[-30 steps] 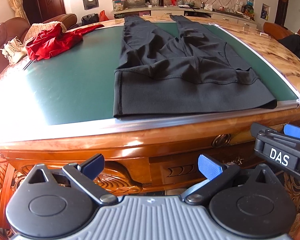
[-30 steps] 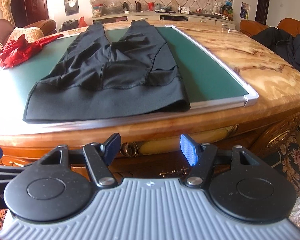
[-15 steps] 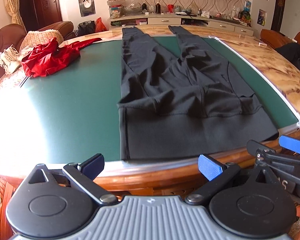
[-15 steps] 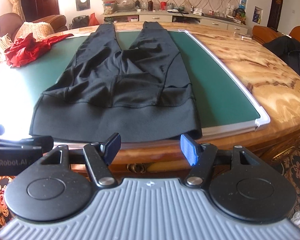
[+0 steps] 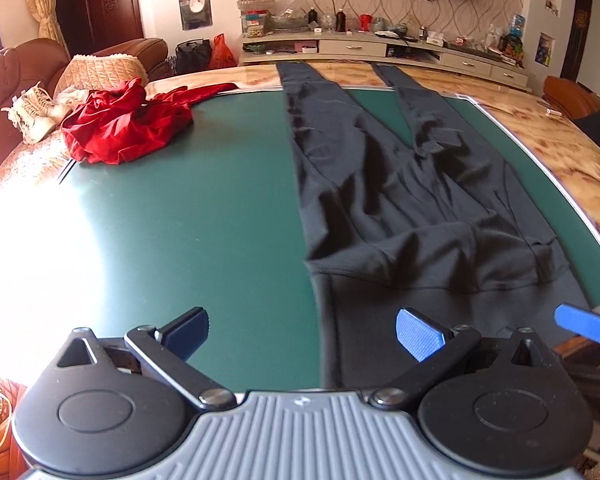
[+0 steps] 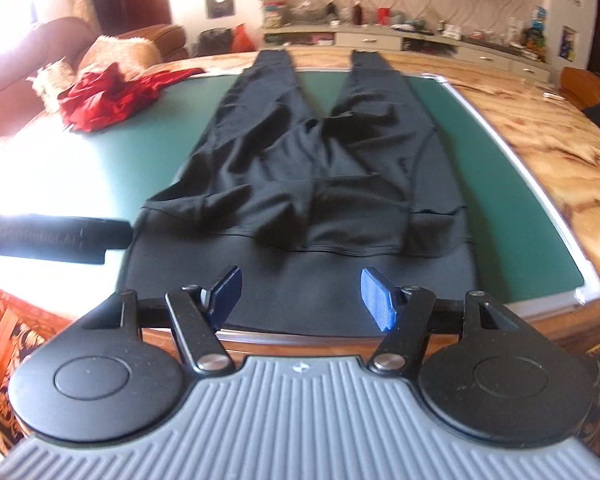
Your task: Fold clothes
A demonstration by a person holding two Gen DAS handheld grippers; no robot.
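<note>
Black leggings [image 6: 312,184] flat, waistband nearest, legs apart

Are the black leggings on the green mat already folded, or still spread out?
Spread out. The black leggings lie flat on the green mat, both legs stretched away separately, nothing doubled over.

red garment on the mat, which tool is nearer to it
Left. The left tool is open at the near-left corner of the black leggings, on the same side as the red garment. The right tool, open, sits over the waistband's middle, farther right.
</note>
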